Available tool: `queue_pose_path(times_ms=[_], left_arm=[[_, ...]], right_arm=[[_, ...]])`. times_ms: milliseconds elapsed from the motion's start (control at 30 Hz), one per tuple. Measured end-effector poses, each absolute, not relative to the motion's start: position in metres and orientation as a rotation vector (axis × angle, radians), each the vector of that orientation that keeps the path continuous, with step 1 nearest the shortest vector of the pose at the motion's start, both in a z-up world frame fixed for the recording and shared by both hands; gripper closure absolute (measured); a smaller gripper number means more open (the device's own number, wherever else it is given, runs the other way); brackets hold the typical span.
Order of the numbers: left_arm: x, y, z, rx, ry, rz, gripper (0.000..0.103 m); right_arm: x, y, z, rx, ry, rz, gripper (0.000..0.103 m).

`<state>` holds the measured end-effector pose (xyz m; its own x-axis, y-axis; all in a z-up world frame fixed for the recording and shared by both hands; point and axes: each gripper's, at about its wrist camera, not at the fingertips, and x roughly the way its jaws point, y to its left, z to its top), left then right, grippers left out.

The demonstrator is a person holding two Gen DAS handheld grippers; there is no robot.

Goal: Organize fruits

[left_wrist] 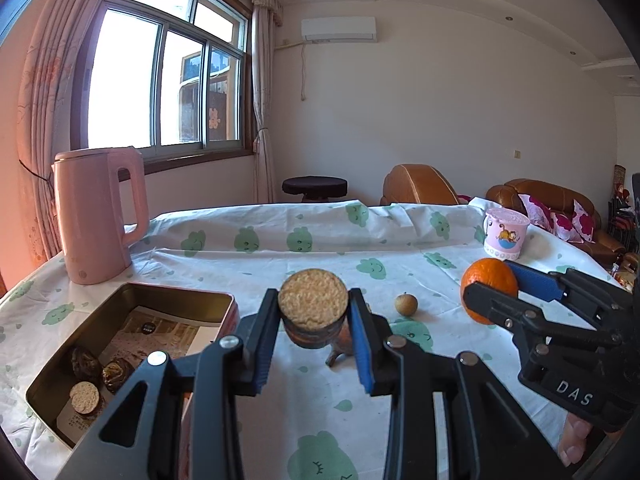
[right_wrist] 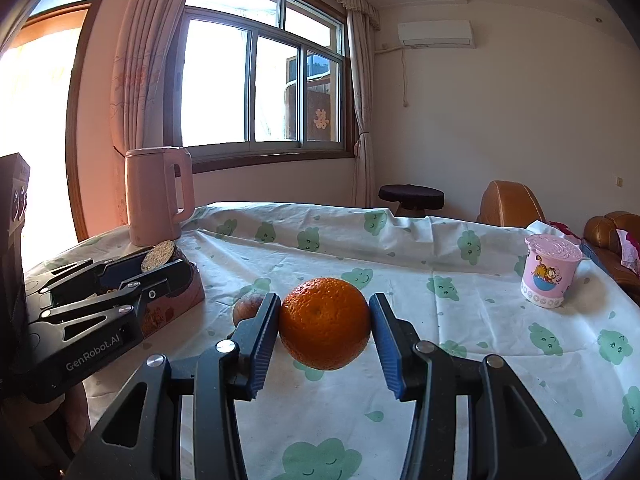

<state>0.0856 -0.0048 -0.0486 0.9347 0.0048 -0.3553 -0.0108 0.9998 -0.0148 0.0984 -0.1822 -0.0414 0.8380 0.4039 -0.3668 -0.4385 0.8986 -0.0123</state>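
Gold-lined tin (left_wrist: pixel 224 300) lying open at the left with 3 dark pieces inside, likely the collecting spot. Lifted clear of the cloud-print tablecloth (left_wrist: pixel 248 264) for carrying: orange (right_wrist: pixel 325 322) in the right gripper (right_wrist: pixel 325 330), round biscuit-topped piece (left_wrist: pixel 313 304) in the left gripper (left_wrist: pixel 314 336) beside the tin. Both pairs of jaws partly closed, pads pressing each item's sides. Small brown fruit (left_wrist: pixel 406 303) waiting on the cloth between them.
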Motion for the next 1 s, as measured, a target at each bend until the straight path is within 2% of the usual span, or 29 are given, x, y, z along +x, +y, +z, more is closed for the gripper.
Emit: queue_pose_path(times_ms=[1000], left_arm=[[0.088, 0.104, -0.057, -0.084, 0.468, 0.196, 0.068]], right_arm=[[0.124, -0.046, -0.033, -0.237, 0.417, 0.687, 0.055]])
